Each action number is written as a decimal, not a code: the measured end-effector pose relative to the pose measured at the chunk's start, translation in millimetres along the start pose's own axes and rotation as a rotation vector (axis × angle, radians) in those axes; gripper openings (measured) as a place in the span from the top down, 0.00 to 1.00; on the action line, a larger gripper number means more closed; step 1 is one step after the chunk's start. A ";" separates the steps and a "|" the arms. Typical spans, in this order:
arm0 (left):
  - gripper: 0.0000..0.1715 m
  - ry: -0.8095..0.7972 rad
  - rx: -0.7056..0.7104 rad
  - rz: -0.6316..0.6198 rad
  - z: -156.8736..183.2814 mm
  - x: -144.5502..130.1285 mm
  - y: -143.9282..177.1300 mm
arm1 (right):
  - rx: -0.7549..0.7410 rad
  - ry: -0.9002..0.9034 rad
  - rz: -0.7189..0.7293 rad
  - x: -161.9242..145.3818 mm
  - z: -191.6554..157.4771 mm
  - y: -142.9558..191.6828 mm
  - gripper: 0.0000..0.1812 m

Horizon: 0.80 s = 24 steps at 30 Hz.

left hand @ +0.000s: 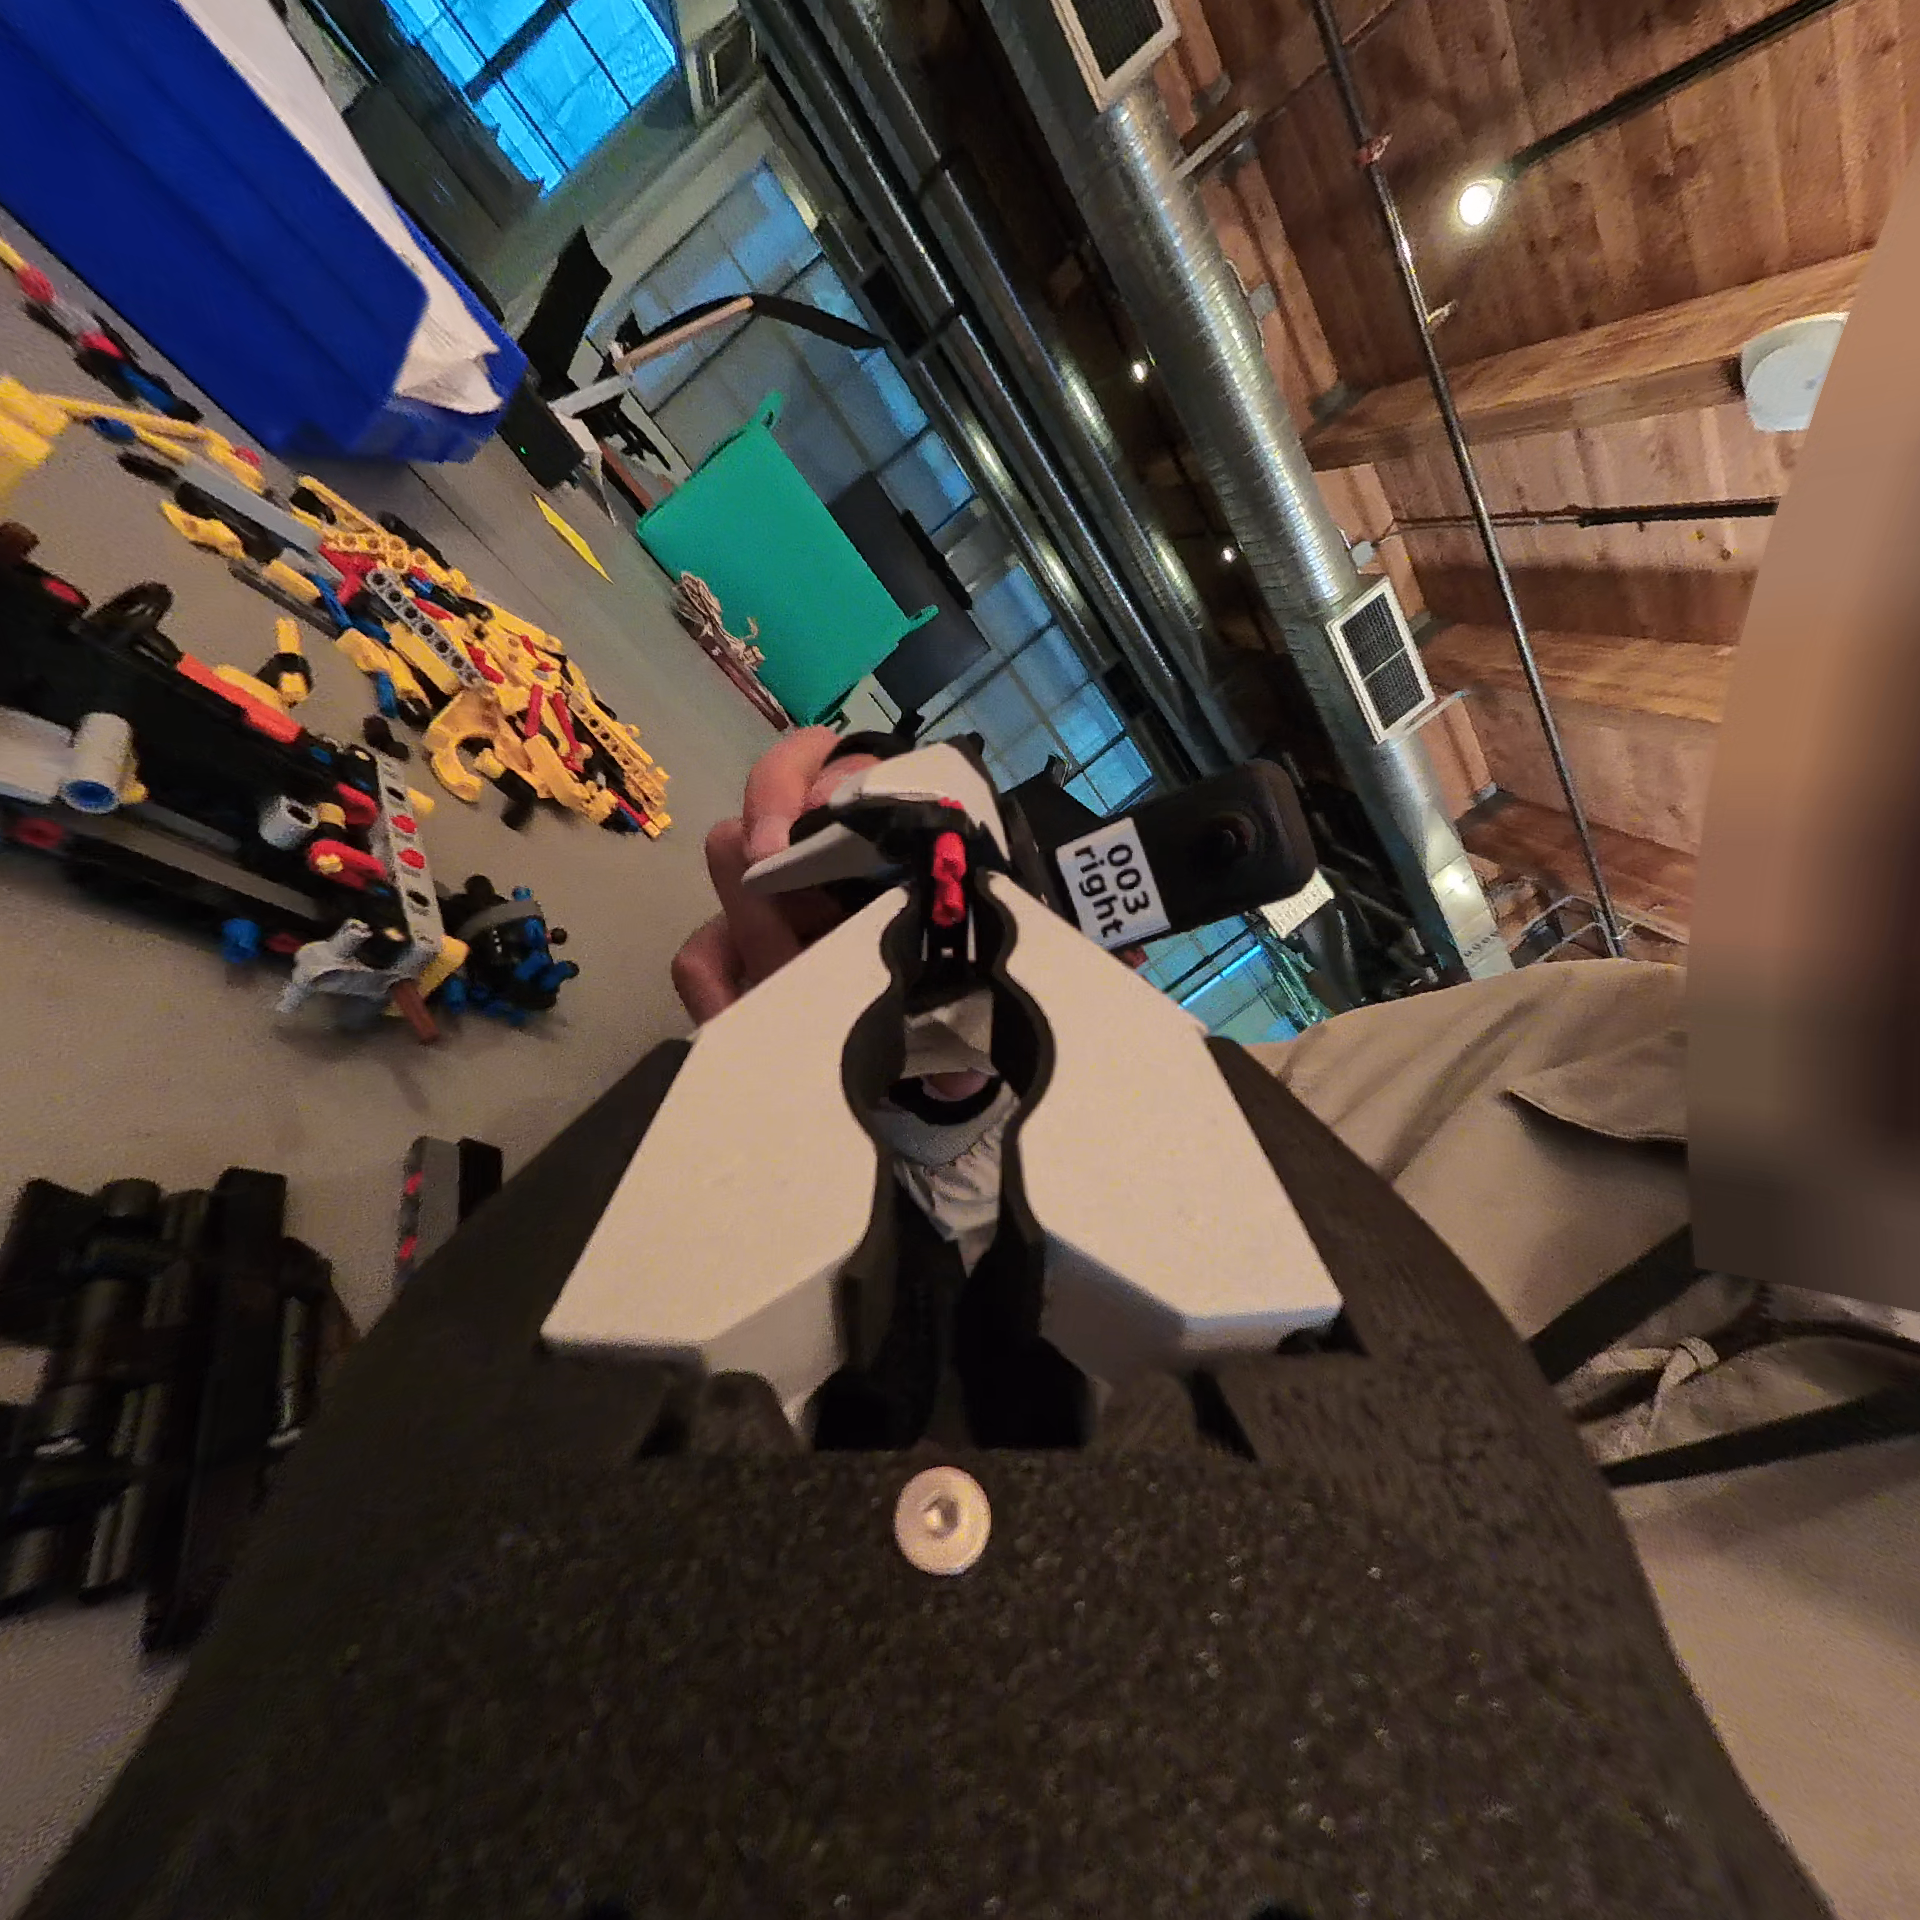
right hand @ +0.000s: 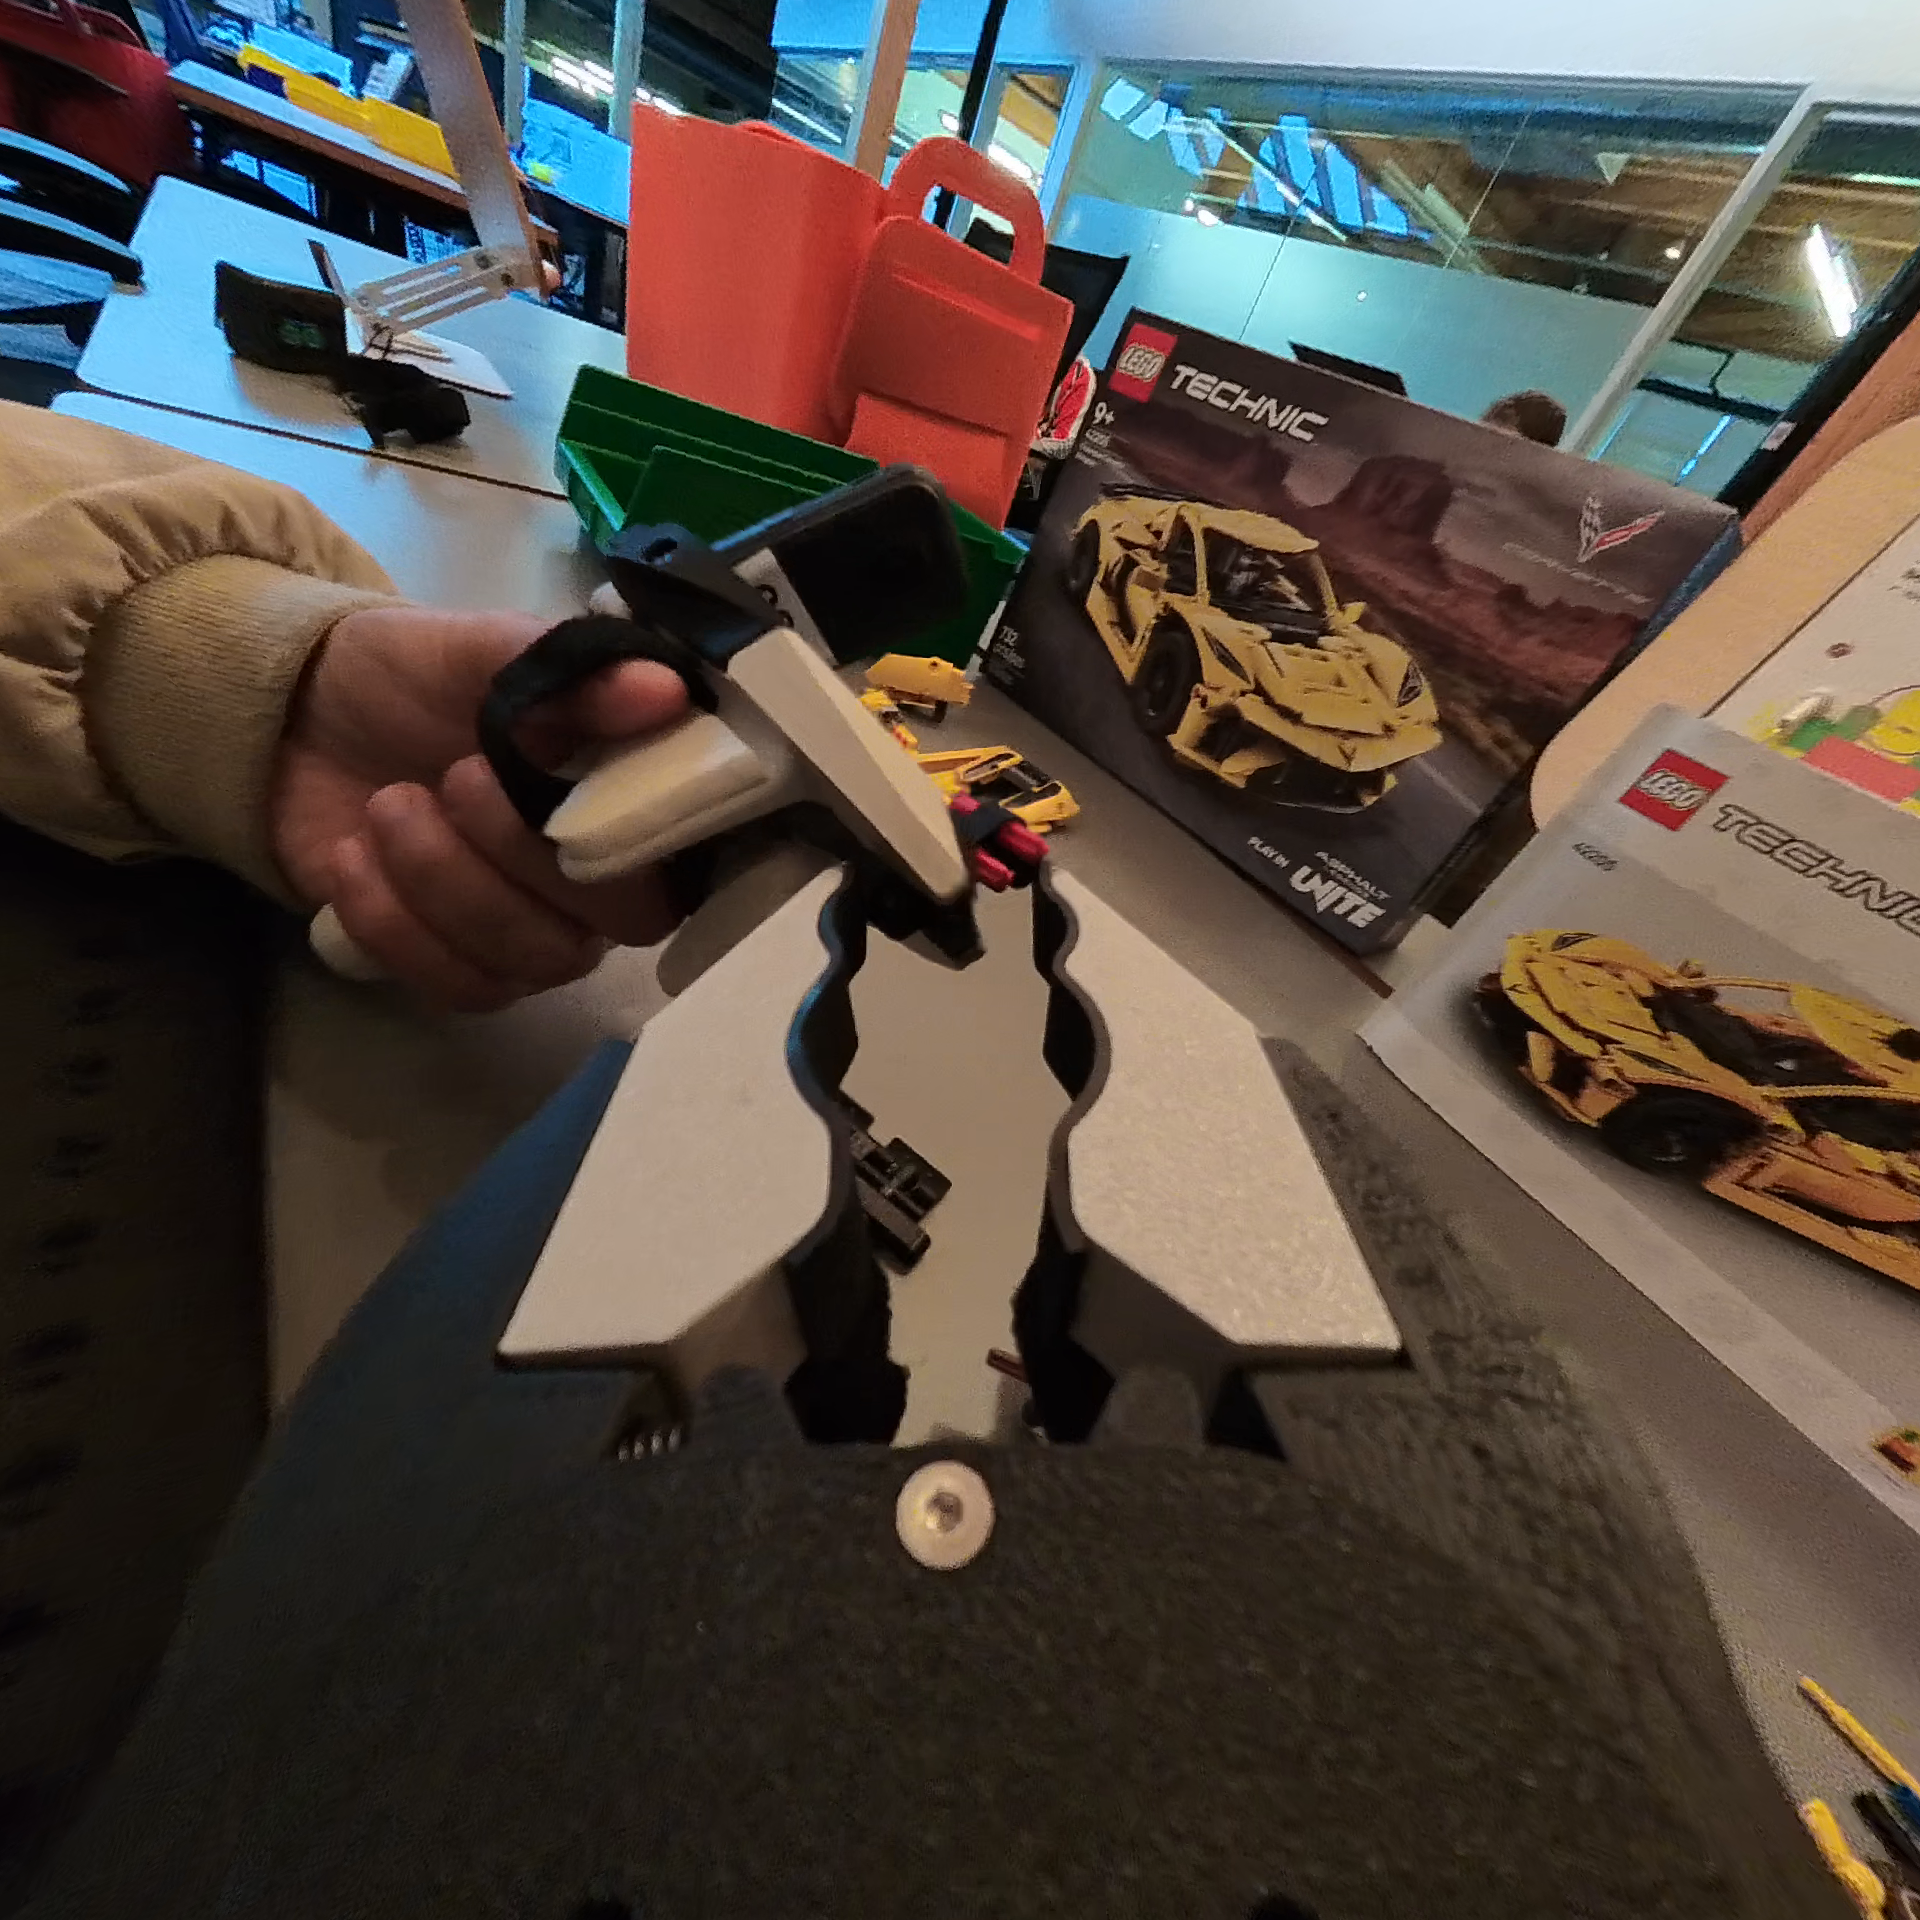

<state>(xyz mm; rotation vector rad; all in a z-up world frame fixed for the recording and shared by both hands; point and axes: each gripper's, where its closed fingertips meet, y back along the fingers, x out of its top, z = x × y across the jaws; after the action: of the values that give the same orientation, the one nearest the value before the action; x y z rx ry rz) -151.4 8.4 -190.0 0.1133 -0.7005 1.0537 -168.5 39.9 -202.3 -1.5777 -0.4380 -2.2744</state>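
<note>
My left gripper (left hand: 943, 906) is shut on a small black piece with red pins (left hand: 945, 878), held up in the air at its tips. My right gripper (left hand: 894, 821) faces it from beyond, with a hand behind it. In the right wrist view my right gripper (right hand: 940, 883) is open, its fingertips (right hand: 1044, 883) on either side of the piece (right hand: 1003, 847). The left gripper (right hand: 961, 904) comes in from the left, held by a hand in a tan sleeve (right hand: 156, 623). Whether the right fingertips touch the piece I cannot tell.
A blue bin (left hand: 208, 208), a pile of yellow parts (left hand: 499, 675) and a partly built black model (left hand: 208, 779) lie on the grey table. A car-picture box (right hand: 1351, 623), a booklet (right hand: 1662, 987), a green tray (right hand: 707, 468) and a loose black part (right hand: 894, 1184) are nearby. Both grippers' tips are roughly 15 centimetres from the partly built black model (left hand: 208, 779).
</note>
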 end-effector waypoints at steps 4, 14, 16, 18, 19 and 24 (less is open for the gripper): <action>0.86 -0.032 0.035 0.038 -2.5 10.5 9.4 | -0.011 -0.057 0.006 -1.3 10.4 4.3 0.83; 0.95 -0.162 0.099 0.033 -1.9 12.5 10.9 | 0.010 -0.044 -0.005 -2.7 5.8 4.8 0.95; 0.96 -0.153 0.079 0.037 0.7 13.5 12.1 | -0.015 -0.042 0.021 1.1 10.1 7.5 0.96; 0.97 -0.162 0.101 0.031 -2.3 11.8 11.5 | -0.006 -0.056 0.016 -0.9 8.7 6.9 0.95; 0.97 -0.182 0.116 0.030 -3.5 11.6 11.6 | -0.013 -0.054 0.005 -3.0 9.4 6.0 0.95; 0.97 -0.166 0.104 0.025 -3.0 11.5 12.4 | 0.005 -0.092 0.016 -0.5 9.1 8.1 0.95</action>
<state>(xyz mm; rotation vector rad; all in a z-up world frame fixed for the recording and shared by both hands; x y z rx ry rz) -156.8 24.7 -188.6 0.2857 -0.7982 1.1132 -157.2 36.6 -199.2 -1.6821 -0.4533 -2.1941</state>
